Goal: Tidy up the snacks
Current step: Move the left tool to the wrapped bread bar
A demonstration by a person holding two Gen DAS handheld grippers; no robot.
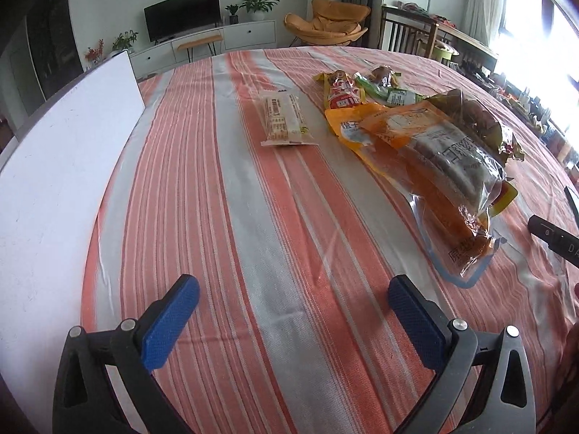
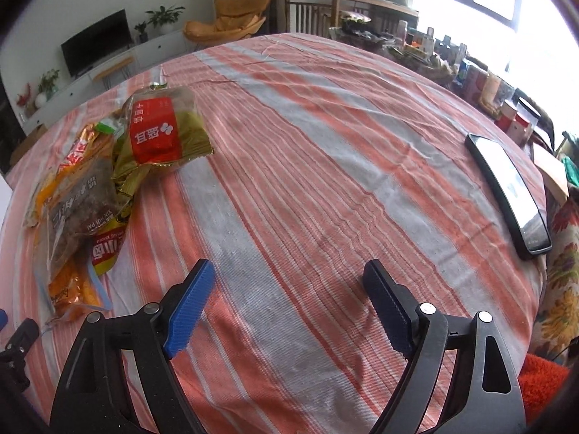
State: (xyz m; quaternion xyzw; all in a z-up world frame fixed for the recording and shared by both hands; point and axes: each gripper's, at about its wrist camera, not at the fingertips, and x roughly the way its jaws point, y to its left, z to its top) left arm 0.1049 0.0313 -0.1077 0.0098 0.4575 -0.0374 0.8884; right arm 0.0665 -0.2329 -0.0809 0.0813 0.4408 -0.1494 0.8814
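Both tools spread, left tool (image 1: 293, 307), right tool (image 2: 289, 300); only right view shows phone (image 2: 510, 191)

My left gripper (image 1: 294, 294) points down at a slant, its two blue-padded fingers (image 1: 170, 322) spread wide apart with nothing between them. My right gripper (image 2: 289, 284) tilts down the same way, its fingers (image 2: 190, 307) also wide apart and empty. A dark part of my right gripper shows at the edge of the left view.
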